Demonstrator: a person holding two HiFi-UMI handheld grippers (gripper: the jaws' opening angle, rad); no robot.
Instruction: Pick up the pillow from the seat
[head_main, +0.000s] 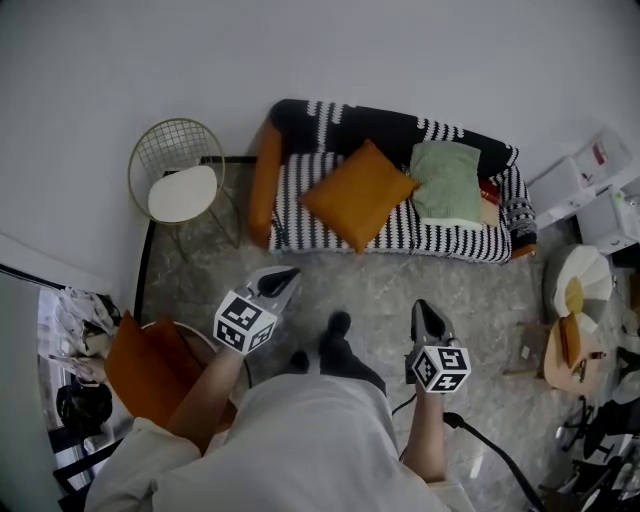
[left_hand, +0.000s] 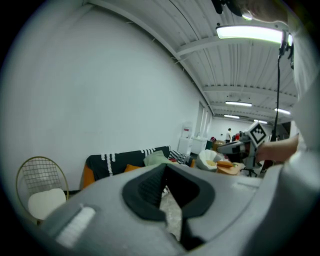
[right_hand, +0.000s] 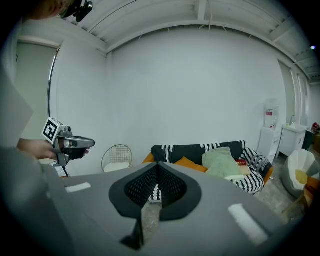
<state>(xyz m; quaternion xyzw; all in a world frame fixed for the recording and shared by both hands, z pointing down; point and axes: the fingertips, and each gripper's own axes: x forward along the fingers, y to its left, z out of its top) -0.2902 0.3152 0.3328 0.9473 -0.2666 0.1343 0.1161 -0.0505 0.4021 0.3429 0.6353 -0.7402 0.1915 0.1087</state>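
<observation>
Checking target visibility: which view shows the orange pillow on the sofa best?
The head view: the orange pillow shows whole on the striped sofa. The right gripper view shows only its upper part, low in the picture; the left gripper view, a sliver.

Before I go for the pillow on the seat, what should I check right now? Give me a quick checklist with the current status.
1. Pillow on the seat: ok. The orange pillow lies on the sofa, with the green pillow beside it.
2. Which pillow to take: cannot tell.
3. Left gripper empty: ok, jaws together on nothing.
4. Right gripper empty: ok, jaws together on nothing.
5. Jaws open for a grasp: not ok, both shut.
6. Grippers at the pillow: not ok, a stretch of floor lies between them and the sofa.
</observation>
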